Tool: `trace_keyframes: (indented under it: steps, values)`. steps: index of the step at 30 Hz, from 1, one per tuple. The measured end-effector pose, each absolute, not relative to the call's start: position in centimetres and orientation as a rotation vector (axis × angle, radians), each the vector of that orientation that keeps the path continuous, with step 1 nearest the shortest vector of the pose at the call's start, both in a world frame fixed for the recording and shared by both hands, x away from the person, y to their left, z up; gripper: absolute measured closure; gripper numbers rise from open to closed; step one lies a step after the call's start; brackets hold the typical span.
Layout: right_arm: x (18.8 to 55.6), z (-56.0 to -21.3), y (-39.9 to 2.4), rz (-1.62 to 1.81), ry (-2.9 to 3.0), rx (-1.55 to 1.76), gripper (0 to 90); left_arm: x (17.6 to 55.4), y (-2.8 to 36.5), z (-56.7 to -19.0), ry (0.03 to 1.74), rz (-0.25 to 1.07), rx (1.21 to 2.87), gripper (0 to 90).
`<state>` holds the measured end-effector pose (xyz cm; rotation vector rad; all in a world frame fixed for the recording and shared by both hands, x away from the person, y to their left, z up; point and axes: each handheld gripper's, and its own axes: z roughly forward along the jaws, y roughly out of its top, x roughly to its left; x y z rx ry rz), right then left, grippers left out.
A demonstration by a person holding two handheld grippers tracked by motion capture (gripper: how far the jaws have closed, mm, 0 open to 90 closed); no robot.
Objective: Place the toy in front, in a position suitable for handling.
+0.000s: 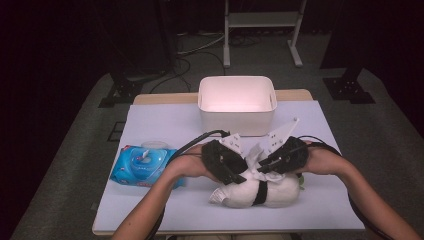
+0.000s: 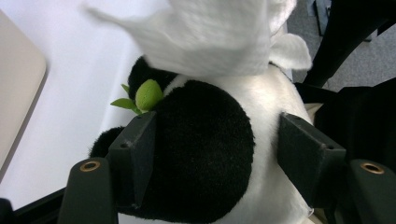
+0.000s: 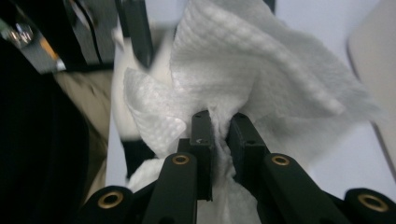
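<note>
A person at a white-topped bench (image 1: 150, 125) wipes a plush panda (image 1: 260, 192) with a wet wipe (image 3: 261, 79). The toy lies on its side near the front edge, its long axis running across the bench, a green leaf sprig (image 2: 147, 95) at its far end. The right gripper (image 3: 219, 126) has its fingers pinched closed on the bunched wipe, held just above the toy's white body. The left gripper (image 2: 215, 149) straddles the black patch, fingers at either flank; whether they press the fur cannot be told. The step in hand looks like steadying and cleaning; next likely calls for a firm left hold while the wipe drags along the body. A blue wipes pack (image 1: 142, 165) sits left, a white bin (image 1: 236, 102) behind.
</note>
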<state>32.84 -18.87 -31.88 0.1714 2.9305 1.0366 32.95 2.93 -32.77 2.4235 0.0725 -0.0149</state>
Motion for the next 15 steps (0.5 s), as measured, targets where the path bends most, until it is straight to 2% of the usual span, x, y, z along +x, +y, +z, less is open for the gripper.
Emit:
trace_keyframes:
  steps: [7, 15]
  values:
    - [33.3, -31.4, -17.9, 1.013, 2.947, 0.145, 80.2, 33.0, 3.1, -32.9, 0.067, -0.020, 2.410, 32.3]
    - [33.1, -32.1, -19.3, 0.890, 2.971, 0.182, 80.3, 32.9, 2.9, -33.0, 0.059, -0.020, 2.406, 32.6]
